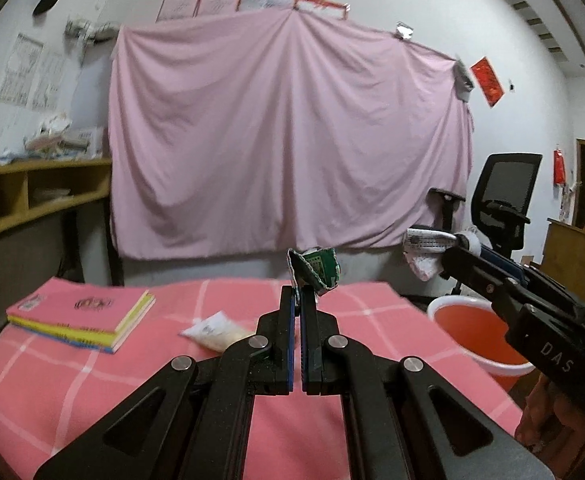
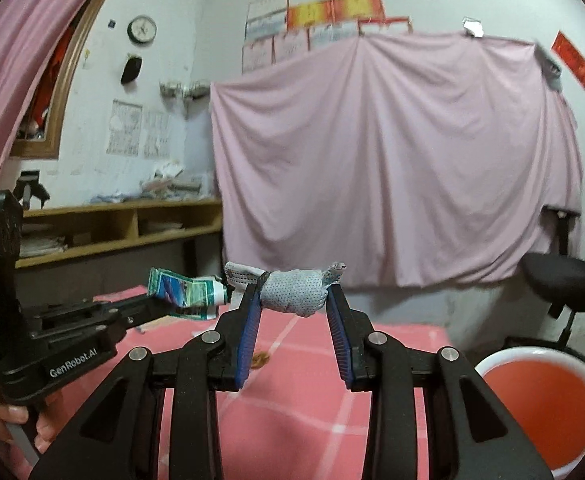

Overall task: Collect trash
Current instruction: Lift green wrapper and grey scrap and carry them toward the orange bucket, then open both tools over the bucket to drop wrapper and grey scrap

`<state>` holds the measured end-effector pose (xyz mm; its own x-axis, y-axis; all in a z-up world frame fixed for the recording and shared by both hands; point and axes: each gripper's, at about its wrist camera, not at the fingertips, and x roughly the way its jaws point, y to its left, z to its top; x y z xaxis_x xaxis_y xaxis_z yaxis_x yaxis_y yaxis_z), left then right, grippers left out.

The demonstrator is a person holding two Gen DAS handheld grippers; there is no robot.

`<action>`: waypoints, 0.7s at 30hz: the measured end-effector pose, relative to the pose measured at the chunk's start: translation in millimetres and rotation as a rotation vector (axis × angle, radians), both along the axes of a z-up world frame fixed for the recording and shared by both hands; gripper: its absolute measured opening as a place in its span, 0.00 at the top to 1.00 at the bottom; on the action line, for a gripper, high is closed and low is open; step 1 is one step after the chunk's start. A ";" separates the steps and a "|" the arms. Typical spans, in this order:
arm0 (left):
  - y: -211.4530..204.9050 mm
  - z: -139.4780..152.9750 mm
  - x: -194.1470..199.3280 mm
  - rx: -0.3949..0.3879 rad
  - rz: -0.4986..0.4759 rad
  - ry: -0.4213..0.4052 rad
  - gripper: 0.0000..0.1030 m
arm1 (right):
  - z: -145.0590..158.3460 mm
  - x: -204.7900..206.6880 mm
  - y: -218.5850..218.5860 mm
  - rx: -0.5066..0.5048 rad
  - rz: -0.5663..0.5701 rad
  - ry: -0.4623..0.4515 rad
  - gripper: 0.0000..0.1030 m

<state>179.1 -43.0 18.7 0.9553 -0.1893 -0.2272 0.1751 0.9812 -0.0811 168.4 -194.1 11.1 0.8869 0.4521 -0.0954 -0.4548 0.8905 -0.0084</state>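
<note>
We saw a soft, matt pink checked cloth [image 1: 92,380] covering the table, and a creased, matt pink sheet [image 1: 284,136] hung on the far wall. The left gripper [image 1: 297,294] was matt black plastic with shiny metal pivots, pinching a crumpled, glossy green wrapper [image 1: 320,270]. The right gripper [image 2: 294,300] clamped a dotted grey fabric wad [image 2: 292,292], near a smooth, glossy orange plastic bucket [image 2: 540,408].

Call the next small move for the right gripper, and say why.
Probably carry the right gripper rightward over the red bin, then open. It is shut on a rolled grey wad held above the pink tablecloth, left of the bin.
</note>
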 end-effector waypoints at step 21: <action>-156.7 48.8 30.3 0.048 -0.305 -0.087 0.99 | 6.7 -0.3 -128.2 0.142 -0.354 -0.022 0.68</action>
<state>209.3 -199.6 67.5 0.8723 -0.4609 -0.1633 0.4661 0.8847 -0.0075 168.1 -322.3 17.9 0.9917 0.1243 -0.0327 -0.1196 0.9856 0.1194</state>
